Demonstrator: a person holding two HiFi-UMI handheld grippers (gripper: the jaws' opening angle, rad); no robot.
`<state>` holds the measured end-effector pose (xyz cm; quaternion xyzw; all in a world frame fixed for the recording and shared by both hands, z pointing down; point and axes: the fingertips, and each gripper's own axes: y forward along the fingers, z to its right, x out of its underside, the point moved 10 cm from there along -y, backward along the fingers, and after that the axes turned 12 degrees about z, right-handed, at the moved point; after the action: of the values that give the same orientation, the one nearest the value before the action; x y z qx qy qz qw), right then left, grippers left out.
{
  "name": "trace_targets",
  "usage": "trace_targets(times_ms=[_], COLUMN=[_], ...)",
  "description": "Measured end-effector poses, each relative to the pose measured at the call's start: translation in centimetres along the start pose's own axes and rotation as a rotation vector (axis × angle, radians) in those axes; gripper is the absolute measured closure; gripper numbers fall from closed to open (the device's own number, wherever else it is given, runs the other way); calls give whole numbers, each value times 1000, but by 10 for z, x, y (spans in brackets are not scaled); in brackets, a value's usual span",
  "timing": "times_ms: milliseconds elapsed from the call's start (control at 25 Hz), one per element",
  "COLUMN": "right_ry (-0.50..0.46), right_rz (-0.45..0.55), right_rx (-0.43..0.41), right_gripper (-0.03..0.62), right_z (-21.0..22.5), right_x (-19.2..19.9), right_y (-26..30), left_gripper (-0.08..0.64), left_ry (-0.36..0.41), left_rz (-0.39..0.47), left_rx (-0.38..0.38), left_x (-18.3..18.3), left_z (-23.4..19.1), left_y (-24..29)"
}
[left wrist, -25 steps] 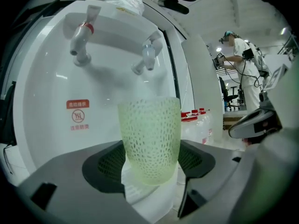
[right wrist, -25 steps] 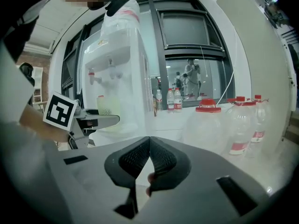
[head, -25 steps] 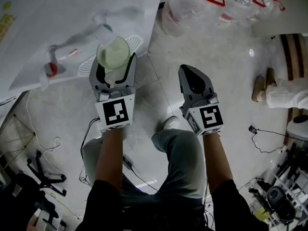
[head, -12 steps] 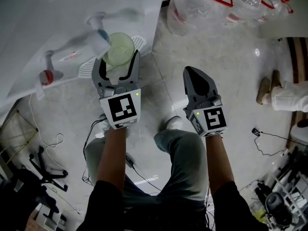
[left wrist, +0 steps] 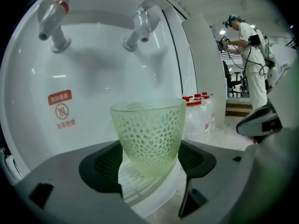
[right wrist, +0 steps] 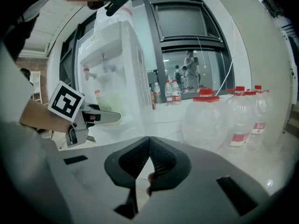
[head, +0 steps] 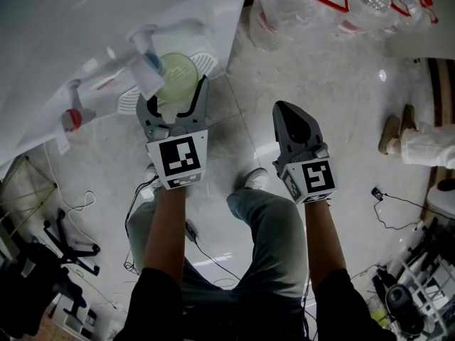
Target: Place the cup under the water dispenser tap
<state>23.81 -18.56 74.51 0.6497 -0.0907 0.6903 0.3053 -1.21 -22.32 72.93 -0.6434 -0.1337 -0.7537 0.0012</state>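
Observation:
A pale green translucent cup with a honeycomb pattern sits between the fingers of my left gripper, which is shut on it. In the left gripper view the cup stands upright over the white slotted drip tray of the water dispenser. The blue tap is right above it and the red tap is to the left. From the head view the blue tap overlaps the cup's left rim. My right gripper hangs shut and empty over the floor, apart from the dispenser.
Several large water bottles with red caps stand on the floor to the right of the dispenser, also in the right gripper view as bottles. Cables lie on the floor at left. Another person's foot is at the right edge.
My left gripper has carried the cup forward to the dispenser, from beside the drip tray to under the blue tap. The right gripper has hardly moved.

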Motion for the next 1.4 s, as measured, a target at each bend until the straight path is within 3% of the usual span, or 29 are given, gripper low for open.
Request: trace_targets(times_ms=[240,960,1400], right_ry=[5,2,15], right_rz=[-12,8,18], right_rx=[2,11,43], right_gripper=[578,577,577], right_z=[-3,-39,-75], right_x=[-1,-33,-78], right_y=[0,-22,-51], left_gripper=[167,169,318], left_ry=[-6,-81,-93], left_rz=[-16,-14,-29], left_rx=[16,89,100], left_x=[2,-7,-42], left_z=[1,-12,-20], left_y=[-4,-56,-103])
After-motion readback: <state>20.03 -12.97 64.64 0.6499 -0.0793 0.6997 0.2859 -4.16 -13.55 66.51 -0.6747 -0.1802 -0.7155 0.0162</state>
